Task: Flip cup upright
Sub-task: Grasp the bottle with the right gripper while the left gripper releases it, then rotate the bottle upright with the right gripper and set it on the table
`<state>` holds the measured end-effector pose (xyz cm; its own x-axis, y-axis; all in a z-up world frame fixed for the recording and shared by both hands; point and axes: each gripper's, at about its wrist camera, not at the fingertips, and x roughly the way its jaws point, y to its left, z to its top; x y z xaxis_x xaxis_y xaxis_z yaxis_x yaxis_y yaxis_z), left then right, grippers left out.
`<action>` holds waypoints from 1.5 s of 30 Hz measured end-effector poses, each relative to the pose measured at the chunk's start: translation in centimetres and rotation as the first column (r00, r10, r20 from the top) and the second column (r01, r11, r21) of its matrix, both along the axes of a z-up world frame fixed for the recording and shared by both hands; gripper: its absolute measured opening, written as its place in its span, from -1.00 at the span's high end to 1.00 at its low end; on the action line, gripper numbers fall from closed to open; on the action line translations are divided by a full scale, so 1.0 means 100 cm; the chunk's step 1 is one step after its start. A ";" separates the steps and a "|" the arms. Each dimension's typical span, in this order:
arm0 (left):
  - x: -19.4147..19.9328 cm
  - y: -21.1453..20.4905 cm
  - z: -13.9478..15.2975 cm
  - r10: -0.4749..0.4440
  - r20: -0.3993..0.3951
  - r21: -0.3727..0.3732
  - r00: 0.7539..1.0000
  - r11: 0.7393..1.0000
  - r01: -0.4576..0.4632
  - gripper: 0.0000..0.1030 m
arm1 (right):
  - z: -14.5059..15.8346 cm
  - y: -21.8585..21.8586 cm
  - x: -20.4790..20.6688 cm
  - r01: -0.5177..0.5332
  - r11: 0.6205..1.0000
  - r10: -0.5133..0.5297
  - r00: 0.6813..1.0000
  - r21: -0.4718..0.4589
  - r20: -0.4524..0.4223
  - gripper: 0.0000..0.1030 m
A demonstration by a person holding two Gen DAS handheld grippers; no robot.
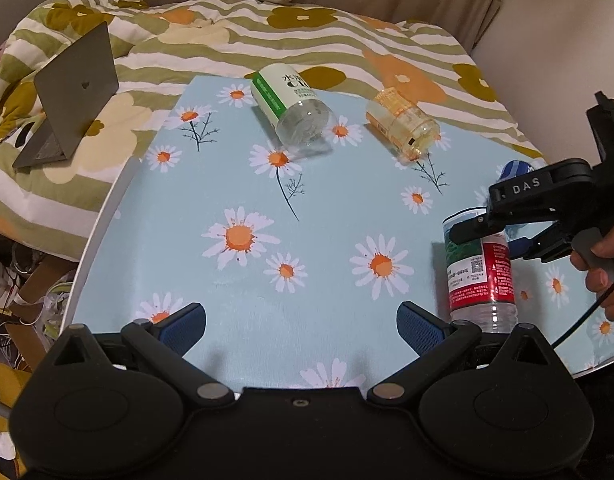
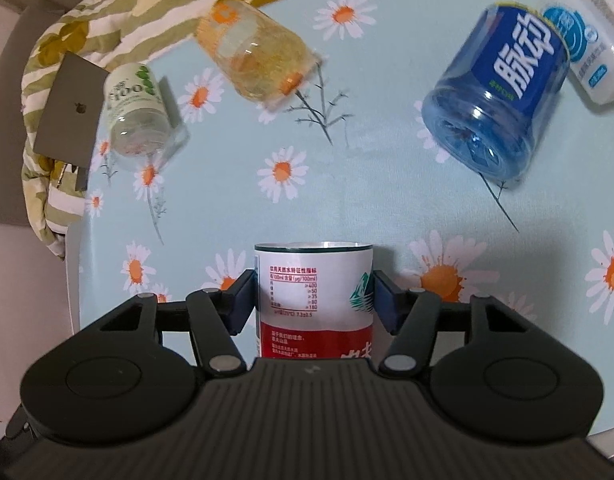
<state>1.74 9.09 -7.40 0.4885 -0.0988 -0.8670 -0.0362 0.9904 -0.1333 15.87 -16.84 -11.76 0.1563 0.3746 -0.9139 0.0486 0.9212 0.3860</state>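
Note:
A cup cut from a bottle, with a red and white label (image 2: pixel 314 300), stands upright with its open rim up on the daisy tablecloth (image 2: pixel 347 208). My right gripper (image 2: pixel 314 300) is shut on its upper part, one pad on each side. The same cup shows in the left wrist view (image 1: pixel 481 276) with the right gripper (image 1: pixel 483 226) clamped near its rim. My left gripper (image 1: pixel 301 326) is open and empty, low over the cloth to the left of that cup.
Other cups lie on their sides: a green-labelled one (image 1: pixel 291 114), a yellow one (image 1: pixel 403 122), a blue one (image 2: pixel 495 100) and a white one (image 2: pixel 587 44). An open laptop (image 1: pixel 73 92) sits on the floral quilt (image 1: pixel 347 40) beyond the table's left edge.

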 end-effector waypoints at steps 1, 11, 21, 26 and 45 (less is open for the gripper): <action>-0.001 0.001 0.002 0.001 0.003 0.000 1.000 1.000 -0.001 -1.00 | 0.005 0.001 -0.002 -0.002 1.000 0.002 1.000 0.002 0.013 -0.47; -0.001 0.007 0.018 0.017 0.043 0.007 0.999 1.000 -0.017 -1.00 | 0.065 0.006 -0.049 0.056 0.998 -0.064 0.898 0.030 0.435 -0.48; -0.010 0.013 0.004 -0.021 0.041 0.114 0.999 0.993 0.016 -1.00 | 0.021 0.043 -0.101 0.192 0.981 -0.088 0.567 -0.028 0.819 -0.49; -0.016 0.023 -0.001 0.002 0.038 0.141 0.999 0.990 -0.007 -1.00 | 0.004 0.055 -0.098 0.213 0.972 -0.023 0.495 -0.096 0.869 -0.49; -0.002 0.005 -0.006 -0.087 0.029 0.106 0.996 0.991 0.083 -1.00 | -0.004 0.054 -0.144 0.153 0.974 0.064 0.526 -0.168 0.848 -0.50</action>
<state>1.55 9.57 -8.03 0.5109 -0.0508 -0.8581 0.0515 0.9983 -0.0285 1.49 -11.48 -12.18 0.9043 0.1751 -0.3893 -0.1562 0.9845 0.0798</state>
